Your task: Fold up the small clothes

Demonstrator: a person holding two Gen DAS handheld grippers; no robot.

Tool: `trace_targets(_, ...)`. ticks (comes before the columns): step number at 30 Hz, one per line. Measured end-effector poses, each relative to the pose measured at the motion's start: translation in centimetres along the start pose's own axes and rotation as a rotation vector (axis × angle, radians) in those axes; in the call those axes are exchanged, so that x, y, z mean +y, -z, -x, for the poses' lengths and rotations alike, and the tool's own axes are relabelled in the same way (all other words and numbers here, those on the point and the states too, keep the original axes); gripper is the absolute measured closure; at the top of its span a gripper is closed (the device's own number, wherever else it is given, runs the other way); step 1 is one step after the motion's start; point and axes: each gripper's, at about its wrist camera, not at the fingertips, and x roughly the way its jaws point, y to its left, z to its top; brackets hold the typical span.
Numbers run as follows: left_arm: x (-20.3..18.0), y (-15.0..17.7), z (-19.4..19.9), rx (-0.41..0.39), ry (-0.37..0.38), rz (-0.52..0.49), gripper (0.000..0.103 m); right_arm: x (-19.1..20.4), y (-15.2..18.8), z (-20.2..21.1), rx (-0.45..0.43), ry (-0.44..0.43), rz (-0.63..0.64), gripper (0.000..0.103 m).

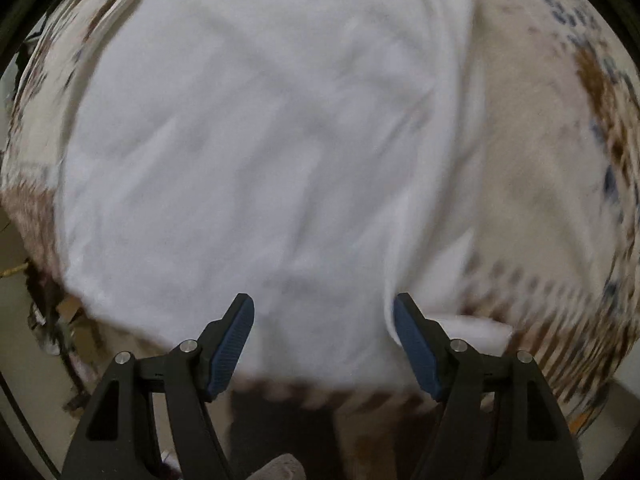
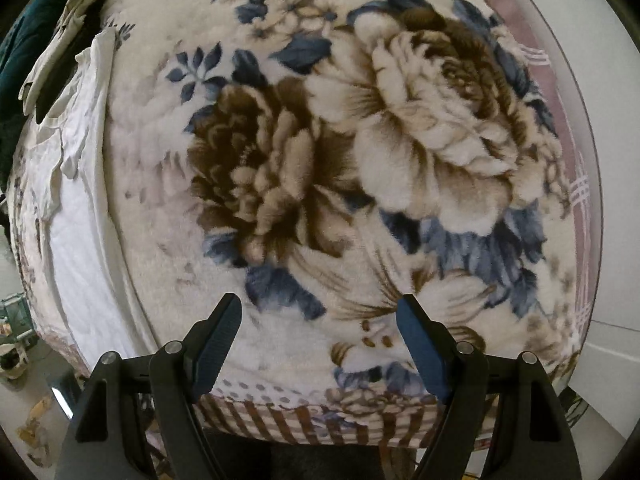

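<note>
A white garment [image 1: 248,152] lies spread on a flowered blanket and fills most of the blurred left wrist view. My left gripper [image 1: 324,312] is open just above the garment's near edge, with nothing between the jaws. The same white garment [image 2: 80,184] shows at the left edge of the right wrist view, wrinkled, with a folded-over strip near its top. My right gripper [image 2: 320,312] is open and empty over the blanket, well to the right of the garment.
The fleece blanket [image 2: 400,128] with brown and blue flowers covers the bed. A dark and cream piece of cloth [image 2: 64,28] lies beyond the garment at the top left. The bed's near edge [image 2: 304,420] drops to the floor, with clutter at lower left [image 2: 16,356].
</note>
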Motion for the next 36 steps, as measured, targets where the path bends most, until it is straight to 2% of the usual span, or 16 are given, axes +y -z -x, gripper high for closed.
trace_targets(4, 2.5, 2.0, 0.2, 0.061, 0.002, 0.035, 0.033, 1.5, -1.0, 0.2, 0.003, -0.014, 0.025, 0.022)
trace_targets(7, 2.6, 2.0, 1.0, 0.025, 0.021, 0.065, 0.033, 3.3, -2.4, 0.5, 0.002, -0.024, 0.061, 0.022)
trace_targets(13, -2.2, -0.1, 1.8, -0.093, 0.056, 0.031, 0.033, 8.6, -6.9, 1.2, -0.021, -0.086, 0.169, 0.022)
trace_targets(16, -5.5, -1.3, -0.5, -0.074, 0.155, 0.005, 0.033, 11.9, -10.7, 1.5, -0.058, -0.148, 0.246, 0.022)
trace_targets(17, -6.3, -1.4, -1.3, -0.071, 0.157, -0.012, 0.034, 12.9, -12.3, 1.3, -0.061, -0.174, 0.261, 0.022)
trace_targets(18, -7.1, -1.5, -2.2, -0.071, 0.139, -0.035, 0.037, 13.7, -13.8, 1.0, -0.059, -0.204, 0.27, 0.022)
trace_targets(19, -7.8, -1.7, -3.0, -0.074, 0.107, -0.057, 0.049, 14.8, -15.6, 0.6, -0.057, -0.242, 0.275, 0.022)
trace_targets(20, -8.1, -1.7, -3.7, -0.087, 0.071, -0.071, 0.066, 15.7, -17.5, 0.0, -0.047, -0.279, 0.277, 0.026)
trace_targets(21, -7.8, -1.6, -4.0, -0.107, 0.064, -0.065, 0.077, 16.9, -19.5, -0.8, -0.033, -0.319, 0.273, 0.03)
trace_targets(22, -7.4, -1.7, -3.8, -0.125, 0.07, -0.048, 0.097, 17.5, -20.6, -1.4, -0.021, -0.337, 0.27, 0.031)
trace_targets(26, -4.0, -1.6, -3.6, -0.111, 0.2, 0.051, 0.101, 22.0, -26.3, -4.2, 0.003, -0.373, 0.279, 0.031)
trace_targets(29, -1.9, -1.1, -2.6, -0.132, 0.246, 0.093, 0.101, 24.5, -29.8, -6.6, 0.056, -0.398, 0.271, 0.031)
trace_targets(31, -0.4, -0.5, -1.8, -0.155, 0.27, 0.113, 0.101, 25.7, -31.0, -7.3, 0.062, -0.425, 0.263, 0.049)
trace_targets(32, 0.4, -0.3, -1.4, -0.164, 0.293, 0.125, 0.101, 26.3, -31.3, -7.3, 0.062, -0.425, 0.268, 0.075)
trace_targets(33, 0.7, -0.4, -1.0, -0.167, 0.312, 0.131, 0.101, 27.1, -31.5, -7.1, 0.056, -0.416, 0.274, 0.092)
trace_targets(36, 3.0, 0.0, 0.5, -0.185, 0.374, 0.172, 0.101, 29.3, -31.2, -5.6, 0.02, -0.362, 0.324, 0.097)
